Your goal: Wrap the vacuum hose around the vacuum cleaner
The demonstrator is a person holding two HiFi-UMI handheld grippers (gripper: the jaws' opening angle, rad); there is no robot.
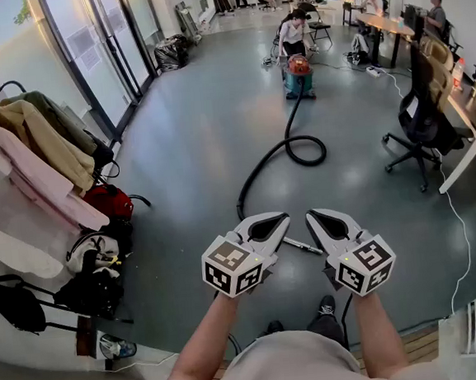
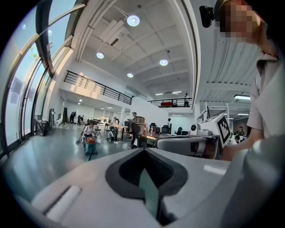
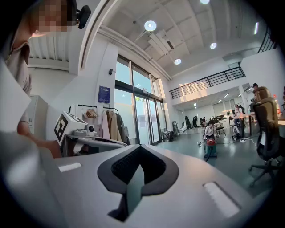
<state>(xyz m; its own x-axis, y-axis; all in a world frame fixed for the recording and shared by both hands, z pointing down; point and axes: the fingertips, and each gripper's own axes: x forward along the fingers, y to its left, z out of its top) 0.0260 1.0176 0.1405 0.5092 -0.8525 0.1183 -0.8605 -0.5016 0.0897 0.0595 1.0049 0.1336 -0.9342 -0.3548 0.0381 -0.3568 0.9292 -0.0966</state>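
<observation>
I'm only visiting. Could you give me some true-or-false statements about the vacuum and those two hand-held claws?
1. The hose is already wound around the vacuum cleaner. False: it lies along the floor with one loop in it.
2. The left gripper and the right gripper are both shut and hold nothing. True.
3. The vacuum cleaner stands right at the feet of the person holding the grippers. False: it stands far across the floor.
4. Coats hang at that person's left. True.
</observation>
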